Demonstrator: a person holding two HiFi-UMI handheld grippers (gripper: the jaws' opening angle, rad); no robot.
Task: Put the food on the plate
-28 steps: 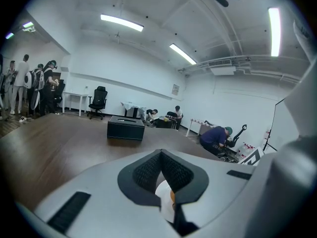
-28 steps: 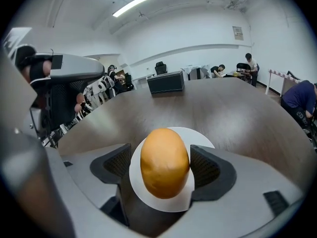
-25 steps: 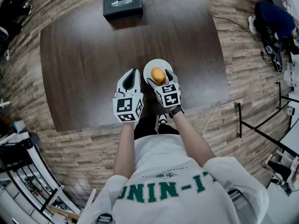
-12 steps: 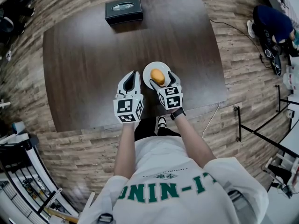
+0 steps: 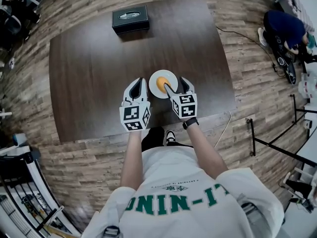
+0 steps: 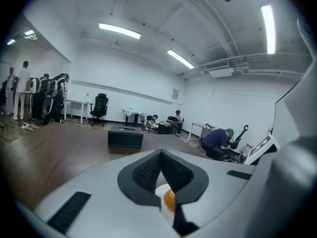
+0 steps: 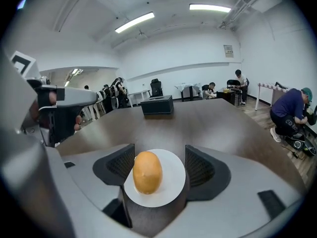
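Food (image 5: 162,83): smooth oval on plate (image 5: 153,82) | right claw (image 5: 176,85) wide, narrowing, empty | left claw (image 5: 140,82) closed

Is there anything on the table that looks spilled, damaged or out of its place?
Nothing stands out. The orange food lies whole on the white plate, the plate sits flat on the dark table, and the black box rests flat near the far edge. No spill or damage shows.

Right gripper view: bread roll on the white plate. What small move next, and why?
Probably draw the right hand-held gripper back, clear of the white plate: the bread roll rests on it, and the jaws, which have just been closing, stand apart with nothing gripped between them.
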